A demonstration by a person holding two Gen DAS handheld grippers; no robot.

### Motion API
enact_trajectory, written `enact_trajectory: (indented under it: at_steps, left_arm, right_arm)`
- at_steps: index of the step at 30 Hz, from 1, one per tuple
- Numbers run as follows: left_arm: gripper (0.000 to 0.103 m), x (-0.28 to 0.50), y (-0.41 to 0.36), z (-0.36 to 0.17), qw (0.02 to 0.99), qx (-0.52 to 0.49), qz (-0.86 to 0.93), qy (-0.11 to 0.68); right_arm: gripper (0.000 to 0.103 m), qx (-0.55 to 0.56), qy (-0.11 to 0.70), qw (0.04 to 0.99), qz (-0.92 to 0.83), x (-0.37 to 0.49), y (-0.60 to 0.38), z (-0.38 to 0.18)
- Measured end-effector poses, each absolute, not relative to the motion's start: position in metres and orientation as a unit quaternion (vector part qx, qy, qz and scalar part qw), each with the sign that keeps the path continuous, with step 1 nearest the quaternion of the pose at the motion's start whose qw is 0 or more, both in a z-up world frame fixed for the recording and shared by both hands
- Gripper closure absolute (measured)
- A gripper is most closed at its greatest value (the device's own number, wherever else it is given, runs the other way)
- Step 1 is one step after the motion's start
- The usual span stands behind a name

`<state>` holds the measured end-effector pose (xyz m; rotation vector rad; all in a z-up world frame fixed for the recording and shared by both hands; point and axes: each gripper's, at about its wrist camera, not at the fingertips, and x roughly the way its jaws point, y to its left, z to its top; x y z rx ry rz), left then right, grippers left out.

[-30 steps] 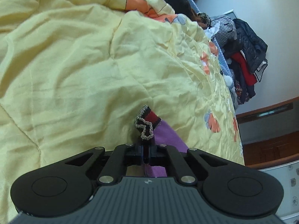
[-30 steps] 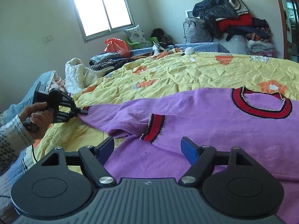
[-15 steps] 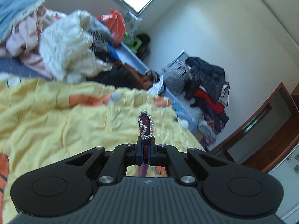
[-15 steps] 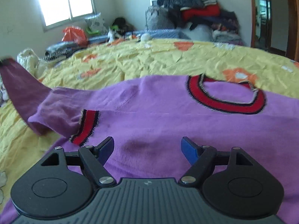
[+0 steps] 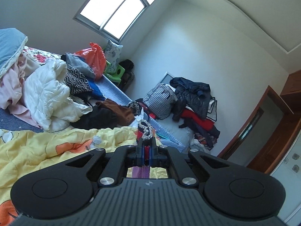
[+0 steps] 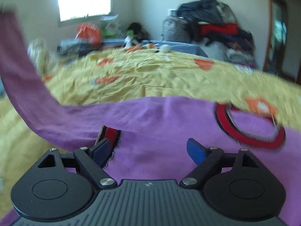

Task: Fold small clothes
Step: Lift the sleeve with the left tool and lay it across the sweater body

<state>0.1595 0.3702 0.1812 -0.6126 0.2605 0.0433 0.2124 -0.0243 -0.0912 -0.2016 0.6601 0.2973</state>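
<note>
Left tongs point(image 5: 146, 146) clamped tight, raised; right tongs point(image 6: 150, 148) spread wide, low.

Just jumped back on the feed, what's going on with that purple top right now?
The left gripper is shut on a sleeve cuff of the purple sweater, holding that sleeve up off the yellow quilt. The right gripper hangs open over the sweater's body, its left finger beside the other cuff, holding nothing.
</note>
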Motion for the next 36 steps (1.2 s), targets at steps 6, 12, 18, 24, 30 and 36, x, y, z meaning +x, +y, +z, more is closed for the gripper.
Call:
enact_trajectory:
  at_steps: [6,12,18,24,30,36]
  left_arm:
    - [0.098,0.158,0.334,0.189,0.951,-0.272,-0.017,0.144]
    - [0.098,0.172,0.248,0.178,0.948,-0.23,-0.11,0.191]
    - [0.098,0.208,0.117,0.132,0.925,-0.165,-0.212,0.27]
    - [0.098,0.24,-0.012,0.073,0.898,-0.089,-0.282,0.326]
    - [0.098,0.239,-0.104,0.032,0.879,-0.032,-0.325,0.347]
    - [0.098,0.219,-0.163,0.012,0.858,-0.004,-0.357,0.37]
  right_arm:
    - [0.011,-0.041,0.332,0.93,0.153,0.218,-0.039,-0.085]
    - [0.011,0.019,0.36,0.922,0.141,0.143,-0.109,-0.079]
    - [0.011,0.077,0.362,0.923,0.11,0.086,-0.154,-0.079]
    - [0.011,0.089,0.352,0.928,0.088,0.059,-0.174,-0.078]
    - [0.011,0.116,0.362,0.922,0.075,0.041,-0.193,-0.086]
    - [0.011,0.121,0.361,0.922,0.064,0.032,-0.2,-0.086]
